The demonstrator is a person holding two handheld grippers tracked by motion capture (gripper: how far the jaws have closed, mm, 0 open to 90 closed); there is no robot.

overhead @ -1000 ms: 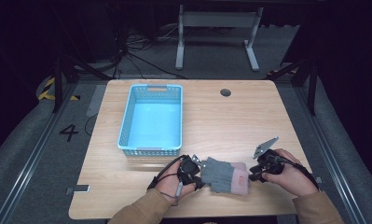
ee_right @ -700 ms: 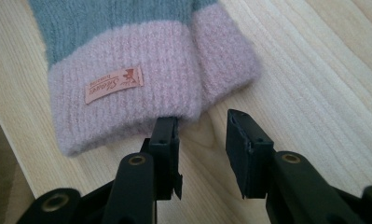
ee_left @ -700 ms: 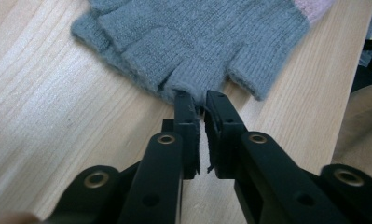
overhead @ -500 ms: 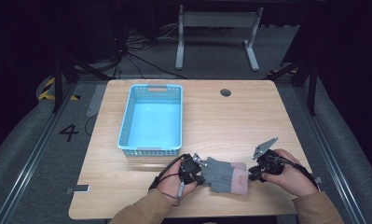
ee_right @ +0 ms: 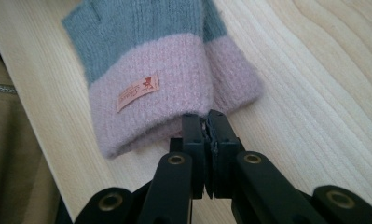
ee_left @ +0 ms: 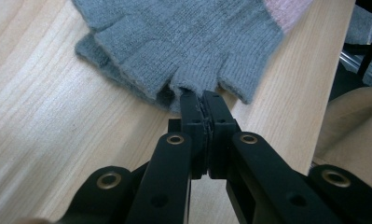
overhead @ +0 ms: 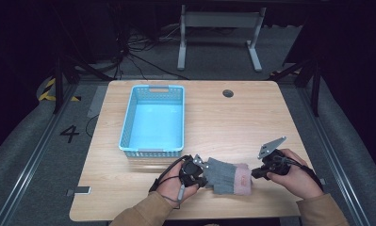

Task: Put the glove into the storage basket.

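My left gripper [ee_left: 203, 100] is pinched tight on the finger-end edge of the grey glove [overhead: 226, 175]. My right gripper [ee_right: 206, 119] has just closed onto its pink cuff [ee_right: 174, 88]. The glove lies flat between them at the near edge of the table [overhead: 270, 113], just in front of the blue basket [overhead: 152, 120].

Not much to read from my end — there's a big dark "4" [overhead: 69, 133] marked on the grey floor left of the table, and a small pinkish tag [ee_right: 138, 93] sewn on the glove's pink cuff [ee_right: 174, 79] with curly script on it — too blurry to make out.
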